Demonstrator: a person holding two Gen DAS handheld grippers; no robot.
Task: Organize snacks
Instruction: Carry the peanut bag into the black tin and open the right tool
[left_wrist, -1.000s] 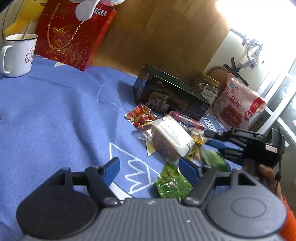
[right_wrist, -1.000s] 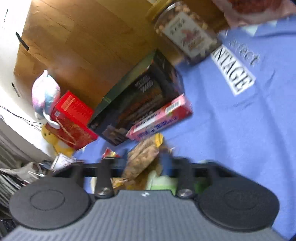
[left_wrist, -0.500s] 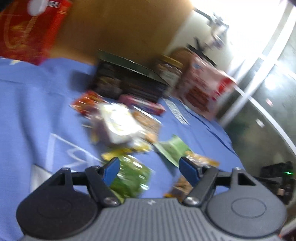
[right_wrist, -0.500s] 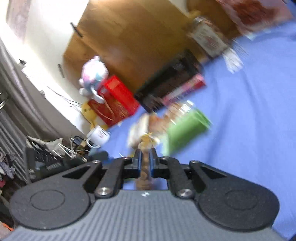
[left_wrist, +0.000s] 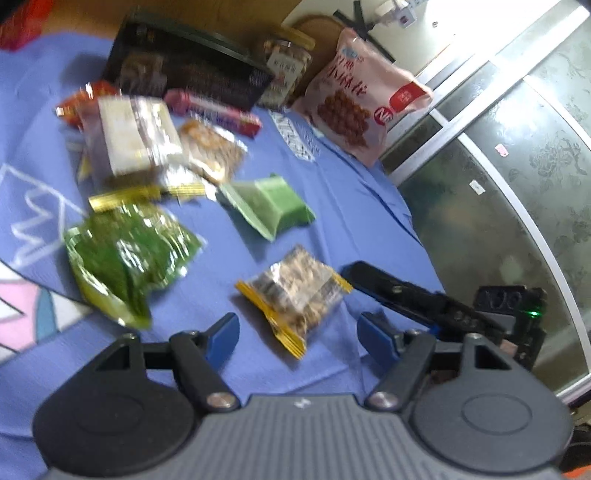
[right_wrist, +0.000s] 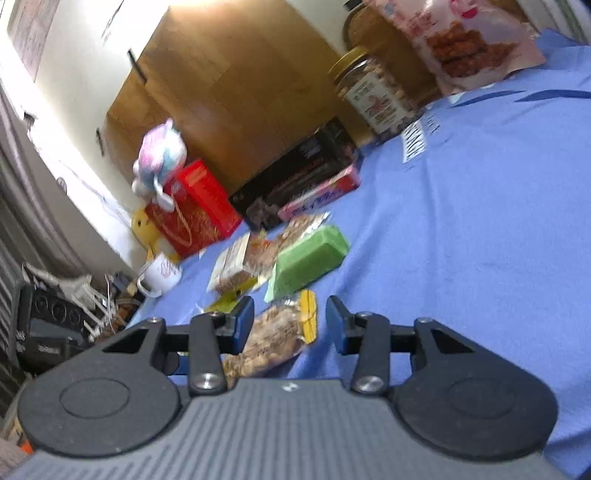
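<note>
Two grippers hover with fingers spread, gripping nothing: the left gripper (left_wrist: 297, 330) and right gripper (right_wrist: 290, 319) both frame the yellow-edged nut packet (left_wrist: 293, 291), lying flat on the blue-clothed bench (left_wrist: 351, 206).

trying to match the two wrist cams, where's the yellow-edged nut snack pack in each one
Left wrist: the yellow-edged nut snack pack lies lower centre on the blue cloth, just ahead of the open left tool.
Right wrist: the same pack lies lower centre, between the fingers of the open right tool.
Shared landmark: the green wrapped bar, just beyond the pack in both.
</note>
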